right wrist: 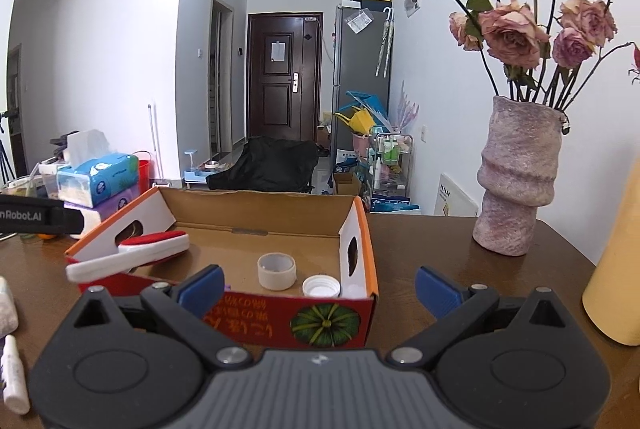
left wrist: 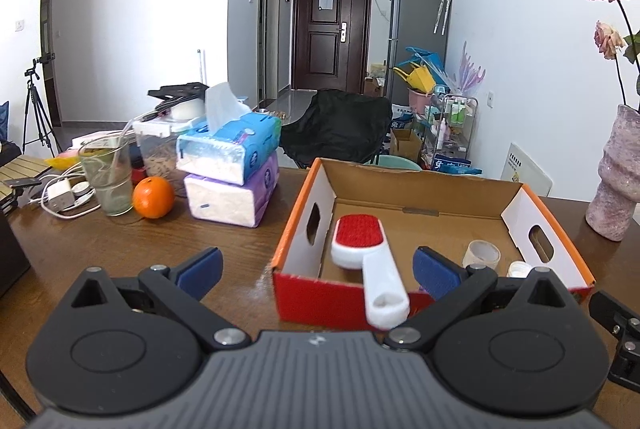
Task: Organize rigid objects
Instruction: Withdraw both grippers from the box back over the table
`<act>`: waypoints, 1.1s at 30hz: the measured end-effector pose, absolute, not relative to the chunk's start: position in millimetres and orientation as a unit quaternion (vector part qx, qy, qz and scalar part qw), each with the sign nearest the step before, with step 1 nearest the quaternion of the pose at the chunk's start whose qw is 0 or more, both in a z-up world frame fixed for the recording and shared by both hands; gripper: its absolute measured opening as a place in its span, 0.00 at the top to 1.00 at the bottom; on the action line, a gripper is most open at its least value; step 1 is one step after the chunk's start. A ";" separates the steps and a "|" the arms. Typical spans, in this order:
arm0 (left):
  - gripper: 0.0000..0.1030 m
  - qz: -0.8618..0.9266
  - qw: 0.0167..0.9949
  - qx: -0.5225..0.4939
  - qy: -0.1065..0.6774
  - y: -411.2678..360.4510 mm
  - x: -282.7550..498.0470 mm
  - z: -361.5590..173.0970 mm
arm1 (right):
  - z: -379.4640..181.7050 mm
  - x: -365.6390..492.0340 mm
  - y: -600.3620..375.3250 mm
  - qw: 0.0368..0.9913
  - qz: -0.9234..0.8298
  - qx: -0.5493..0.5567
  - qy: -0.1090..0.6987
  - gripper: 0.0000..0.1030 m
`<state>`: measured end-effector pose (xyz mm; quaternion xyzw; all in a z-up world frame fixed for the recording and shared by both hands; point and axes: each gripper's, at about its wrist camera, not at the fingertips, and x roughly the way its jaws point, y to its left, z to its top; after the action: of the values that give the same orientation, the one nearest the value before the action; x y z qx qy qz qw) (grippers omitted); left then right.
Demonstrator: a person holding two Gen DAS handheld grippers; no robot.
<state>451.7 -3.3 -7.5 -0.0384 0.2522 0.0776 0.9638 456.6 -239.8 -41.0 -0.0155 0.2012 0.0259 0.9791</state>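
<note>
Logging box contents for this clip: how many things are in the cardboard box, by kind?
Lint brush, handle overhanging the front wall: 1
Tape roll: 1
White bottle cap: 1
Total in the cardboard box: 3

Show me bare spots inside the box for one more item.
The box floor is bare behind the tape roll and cap, toward the back wall. The left side is crowded: the brush lies there, handle over the front rim.

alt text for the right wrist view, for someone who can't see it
An open cardboard box on a wooden table holds a tape roll, a white cap and a red-and-white lint brush overhanging its front edge. The open right gripper faces it; a vase of dried roses stands right.
</note>
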 end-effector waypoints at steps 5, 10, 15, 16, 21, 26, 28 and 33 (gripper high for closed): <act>0.00 0.079 0.963 -0.040 0.254 2.8 431.9 -6.4 | -40.1 436.3 -239.3 0.979 0.028 -0.016 0.199 0.01; 0.00 0.079 0.963 -0.040 0.253 5.7 413.1 -5.1 | -42.6 414.4 -241.7 0.979 0.028 -0.008 0.200 0.01; 0.00 0.078 0.964 -0.039 0.252 6.8 393.8 -6.6 | -44.8 394.3 -244.3 0.979 0.023 -0.002 0.200 0.01; 0.00 0.077 0.964 -0.039 0.252 7.3 389.6 -7.7 | -45.8 391.1 -244.7 0.979 0.024 -0.001 0.201 0.01; 0.00 0.072 0.963 -0.038 0.257 8.9 373.0 -13.6 | -53.5 374.2 -244.6 0.978 0.022 -0.004 0.207 0.01; 0.00 0.068 0.962 -0.033 0.262 9.1 359.3 -22.1 | -62.1 361.6 -243.7 0.977 0.018 -0.010 0.214 0.01; 0.00 0.066 0.962 -0.031 0.264 9.0 355.0 -24.8 | -65.3 357.3 -243.5 0.976 0.017 -0.012 0.216 0.02; 0.00 0.062 0.960 -0.025 0.271 11.0 345.9 -33.7 | -74.5 348.2 -242.9 0.975 0.014 -0.021 0.222 0.03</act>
<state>345.9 11.0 -33.7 -0.0250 0.2710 0.0620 0.9603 348.2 -242.9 -74.5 -0.0208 0.2224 0.0135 0.9746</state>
